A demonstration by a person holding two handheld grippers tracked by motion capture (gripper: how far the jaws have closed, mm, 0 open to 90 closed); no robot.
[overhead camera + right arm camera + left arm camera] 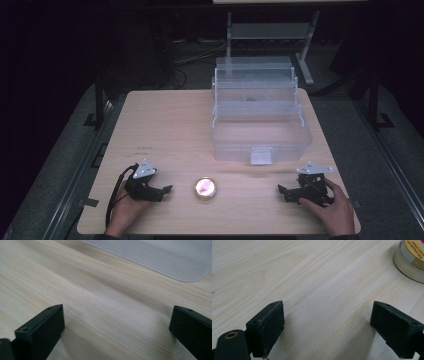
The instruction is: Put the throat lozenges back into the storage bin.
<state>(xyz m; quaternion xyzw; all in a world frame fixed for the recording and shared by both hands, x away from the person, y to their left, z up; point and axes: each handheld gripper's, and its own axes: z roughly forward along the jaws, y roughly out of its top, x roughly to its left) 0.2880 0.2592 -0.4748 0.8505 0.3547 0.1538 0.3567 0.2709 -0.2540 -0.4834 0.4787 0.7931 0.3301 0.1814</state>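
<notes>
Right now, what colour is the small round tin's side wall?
Pale silvery-cream round tin; shows best in the left gripper view.

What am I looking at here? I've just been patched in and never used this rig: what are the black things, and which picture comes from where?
A person sits at a wooden table, holding a hand tool in each hand. The high view looks down from above: left gripper, right gripper. The other two pictures come from cameras riding on each tool, looking along its black fingers. Both stand open and hold nothing. On the table lie a small round tin between the tools and a clear plastic tiered box, opened, farther back.
</notes>
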